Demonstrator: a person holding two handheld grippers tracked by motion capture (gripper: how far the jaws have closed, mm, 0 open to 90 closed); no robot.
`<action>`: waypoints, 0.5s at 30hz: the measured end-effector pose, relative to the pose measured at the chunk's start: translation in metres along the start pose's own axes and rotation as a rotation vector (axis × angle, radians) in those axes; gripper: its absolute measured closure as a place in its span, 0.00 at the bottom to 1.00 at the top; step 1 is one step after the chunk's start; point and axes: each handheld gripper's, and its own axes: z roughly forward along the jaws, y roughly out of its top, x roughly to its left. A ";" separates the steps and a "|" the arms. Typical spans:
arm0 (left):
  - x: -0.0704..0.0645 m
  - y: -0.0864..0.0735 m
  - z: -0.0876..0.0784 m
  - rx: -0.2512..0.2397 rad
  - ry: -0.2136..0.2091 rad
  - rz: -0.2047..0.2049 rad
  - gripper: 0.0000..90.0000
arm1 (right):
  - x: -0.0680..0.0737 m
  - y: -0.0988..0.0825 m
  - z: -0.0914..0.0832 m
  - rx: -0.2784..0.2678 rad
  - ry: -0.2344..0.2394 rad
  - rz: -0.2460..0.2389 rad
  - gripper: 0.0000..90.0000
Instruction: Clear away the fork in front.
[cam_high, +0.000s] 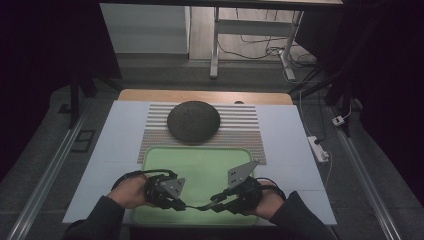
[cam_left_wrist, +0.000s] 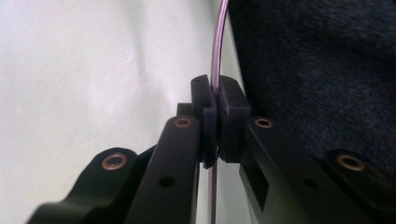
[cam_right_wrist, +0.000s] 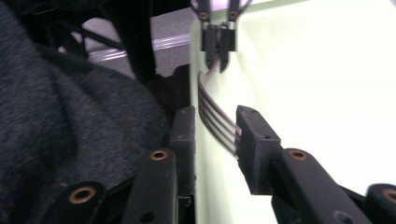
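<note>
Clearly, the slim metal fork (cam_right_wrist: 217, 122) shows four curved grey tines.

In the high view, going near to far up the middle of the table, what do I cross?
Fork held between the two grippers → green tray → striped mat → dark round dome-shaped object sitting on the mat → bare wooden table edge.

A table (cam_high: 300, 165) carries a striped mat (cam_high: 245, 131) and a green tray (cam_high: 200, 165) — near edge. A dark round lid (cam_high: 193, 120) rests on the mat.
</note>
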 end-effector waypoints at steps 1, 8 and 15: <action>0.002 -0.001 -0.001 0.000 0.010 -0.018 0.96 | -0.002 -0.001 -0.002 -0.005 -0.019 0.005 0.72; 0.012 -0.010 -0.009 -0.007 0.073 -0.181 0.96 | -0.011 -0.005 -0.016 -0.040 -0.156 0.077 0.54; 0.021 -0.030 -0.022 -0.024 0.154 -0.398 0.96 | -0.011 -0.009 -0.025 -0.085 -0.298 0.147 0.36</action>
